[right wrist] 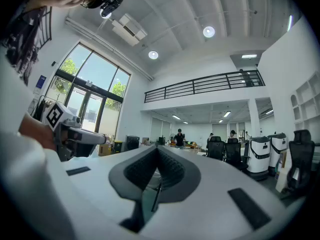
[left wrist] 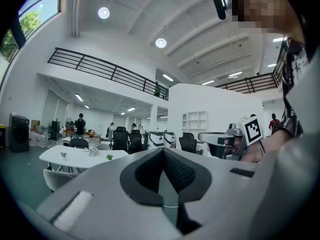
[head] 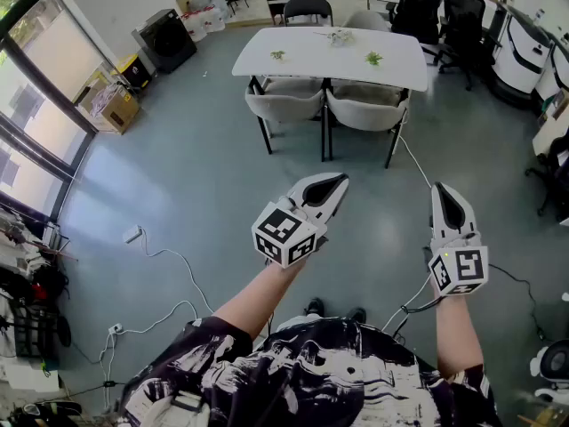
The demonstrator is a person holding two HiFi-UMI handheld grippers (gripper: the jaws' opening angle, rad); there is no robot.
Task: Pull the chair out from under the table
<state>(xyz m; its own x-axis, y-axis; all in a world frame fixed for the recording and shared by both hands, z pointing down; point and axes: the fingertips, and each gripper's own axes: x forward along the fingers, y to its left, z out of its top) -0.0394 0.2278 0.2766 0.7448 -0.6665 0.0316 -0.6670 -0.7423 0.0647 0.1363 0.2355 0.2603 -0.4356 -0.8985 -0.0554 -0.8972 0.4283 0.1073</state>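
Observation:
A white table (head: 302,56) stands well ahead of me on the grey floor. Two light grey chairs are tucked under its near side, one on the left (head: 284,103) and one on the right (head: 368,109). In the left gripper view the table (left wrist: 75,156) and a chair (left wrist: 54,176) show far off at the left. My left gripper (head: 340,183) is held level in front of me, shut and empty. My right gripper (head: 442,190) is beside it at the right, also shut with nothing in it. Both are far short of the chairs.
A dark chair (head: 308,9) stands behind the table, black office chairs (head: 440,12) at the back right. A white cable (head: 418,163) runs across the floor from the table toward me. Boxes (head: 111,105) and a black unit (head: 165,39) line the left wall by the windows.

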